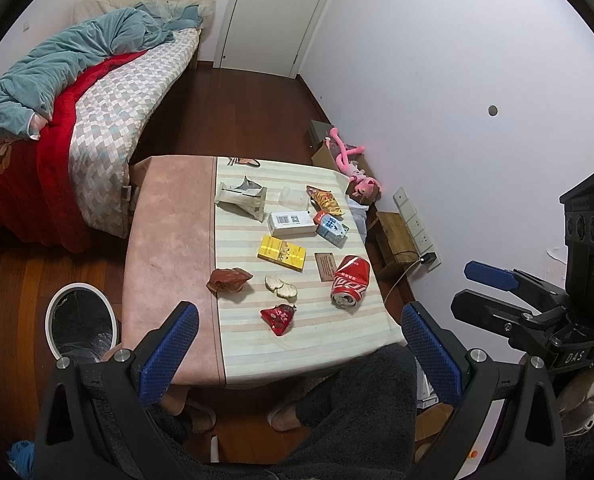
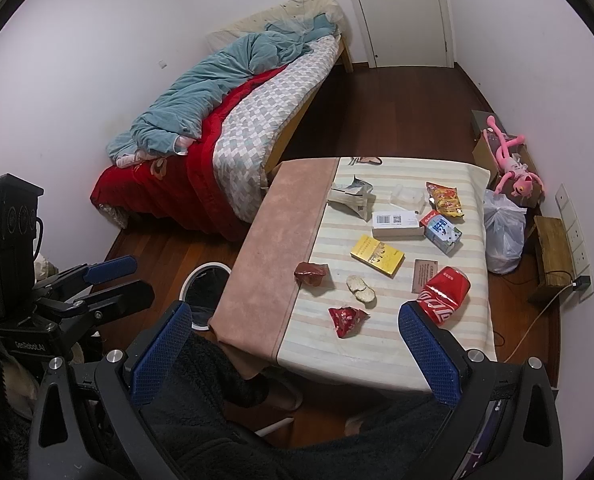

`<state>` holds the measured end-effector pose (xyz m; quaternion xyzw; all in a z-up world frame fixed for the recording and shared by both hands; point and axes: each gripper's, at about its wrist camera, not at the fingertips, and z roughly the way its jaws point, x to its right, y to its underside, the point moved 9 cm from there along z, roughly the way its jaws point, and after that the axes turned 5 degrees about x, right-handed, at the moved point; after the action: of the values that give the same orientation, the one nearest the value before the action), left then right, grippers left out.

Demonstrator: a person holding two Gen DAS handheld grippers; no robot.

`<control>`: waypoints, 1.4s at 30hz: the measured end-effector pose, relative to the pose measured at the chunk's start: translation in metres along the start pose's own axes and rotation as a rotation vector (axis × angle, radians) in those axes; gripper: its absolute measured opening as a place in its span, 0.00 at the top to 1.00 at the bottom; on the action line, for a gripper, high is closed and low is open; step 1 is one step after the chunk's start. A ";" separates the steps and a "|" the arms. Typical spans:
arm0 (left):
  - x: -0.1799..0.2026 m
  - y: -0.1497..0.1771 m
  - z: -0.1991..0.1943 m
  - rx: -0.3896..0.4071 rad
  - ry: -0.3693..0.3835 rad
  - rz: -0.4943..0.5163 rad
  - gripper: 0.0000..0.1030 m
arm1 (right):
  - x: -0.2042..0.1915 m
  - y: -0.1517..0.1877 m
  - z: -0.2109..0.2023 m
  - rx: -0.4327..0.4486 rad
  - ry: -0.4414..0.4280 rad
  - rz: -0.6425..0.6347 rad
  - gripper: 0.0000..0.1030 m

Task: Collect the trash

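Observation:
Trash lies on the cloth-covered table (image 1: 169,240) (image 2: 265,240): a crushed red cola can (image 1: 351,280) (image 2: 445,294), a red foil wrapper (image 1: 279,318) (image 2: 346,319), a brown wrapper (image 1: 229,280) (image 2: 311,273), pale crackers (image 1: 281,287) (image 2: 361,289), a yellow box (image 1: 283,253) (image 2: 377,256), a white box (image 1: 291,224) (image 2: 397,224), a milk carton (image 1: 332,231) (image 2: 443,234), a snack bag (image 1: 324,200) (image 2: 444,199). A white-rimmed bin (image 1: 81,320) (image 2: 205,294) stands on the floor left of the table. My left gripper (image 1: 299,354) and right gripper (image 2: 293,350) are open and empty, above the table's near edge.
A bed (image 1: 97,128) stands to the left. A white plastic bag (image 2: 503,236), a wooden stool (image 2: 553,252), a power strip and a pink plush toy (image 1: 355,168) are by the right wall. My legs and slippers are below the table edge.

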<state>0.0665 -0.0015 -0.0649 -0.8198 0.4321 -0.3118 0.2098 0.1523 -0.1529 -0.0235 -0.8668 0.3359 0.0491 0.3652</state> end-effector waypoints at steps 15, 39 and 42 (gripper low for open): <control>-0.024 -0.008 0.019 0.037 -0.171 0.010 0.00 | 0.039 -0.012 0.016 0.039 0.090 0.129 0.00; -0.136 0.062 0.305 -0.393 -0.287 -0.268 0.01 | 0.285 0.100 0.276 -0.288 0.439 0.612 0.00; -0.133 0.060 0.323 -0.410 -0.297 -0.230 0.12 | 0.287 0.103 0.287 -0.307 0.446 0.611 0.00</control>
<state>0.1984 0.1015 -0.3776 -0.9256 0.3546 -0.1160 0.0639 0.3557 -0.1712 -0.3892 -0.7610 0.6377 0.0157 0.1184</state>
